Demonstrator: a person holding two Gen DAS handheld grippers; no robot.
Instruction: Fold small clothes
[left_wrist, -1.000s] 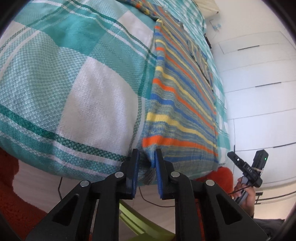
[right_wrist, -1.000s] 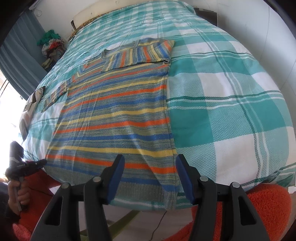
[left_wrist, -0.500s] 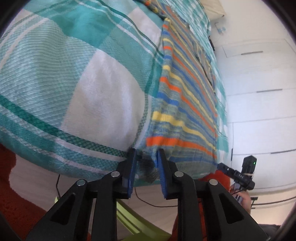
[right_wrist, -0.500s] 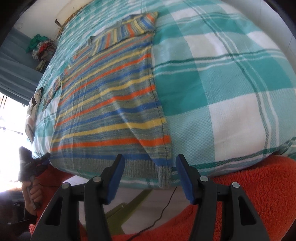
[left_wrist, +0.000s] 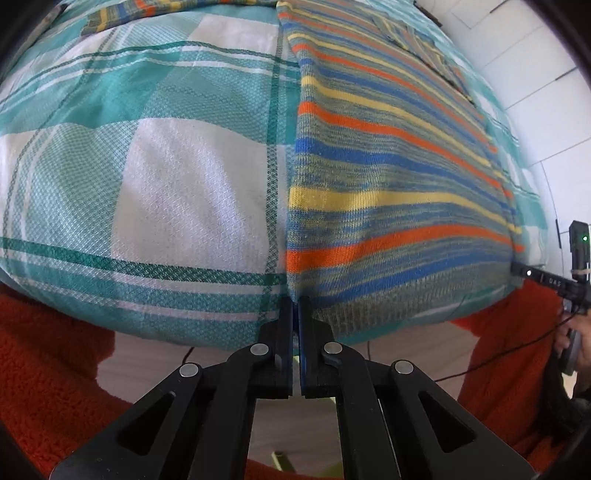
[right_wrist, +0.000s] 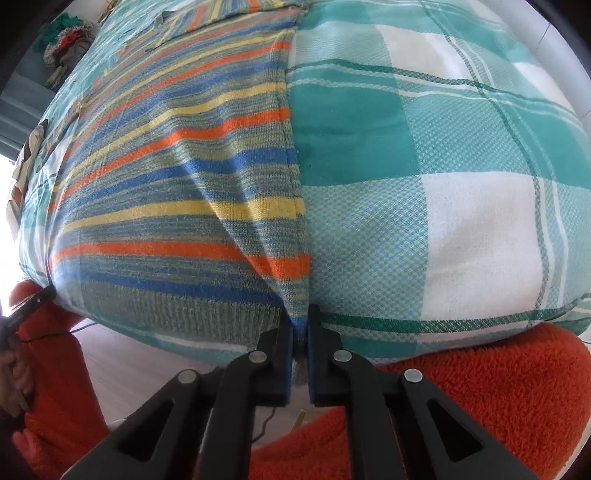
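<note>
Lying flat on the plaid bed cover (left_wrist: 177, 192), striped sweater (left_wrist: 388, 177) with its ribbed hem draping over the bed's near edge. Running its long axis straight away from both grippers, hem nearest, collar end farthest up the bed.

Pinching the hem's left corner: left gripper (left_wrist: 294, 314), fingers drawn together on the knit, only a sliver of fabric showing between them. Pinching the hem's right corner: right gripper (right_wrist: 301, 325), likewise clamped, a fold of sweater (right_wrist: 177, 166) ridging up from that corner toward the middle of the garment.

Sitting at opposite hem corners, so neither gripper nearer than the other; each at the sweater's near end. Judging the coming move as a lift and carry of the hem away along that long axis, toward the collar end.

Hard to make out:
- sleeves and collar, squeezed into the far fisheye rim beyond the hem
- how much knit sits inside each pinch, hidden by the fingers
- whether plaid cover is caught along with the sweater at either corner, impossible to tell
- orange fleece (right_wrist: 480, 387) below the bed edge, cut off by the frame.
</note>
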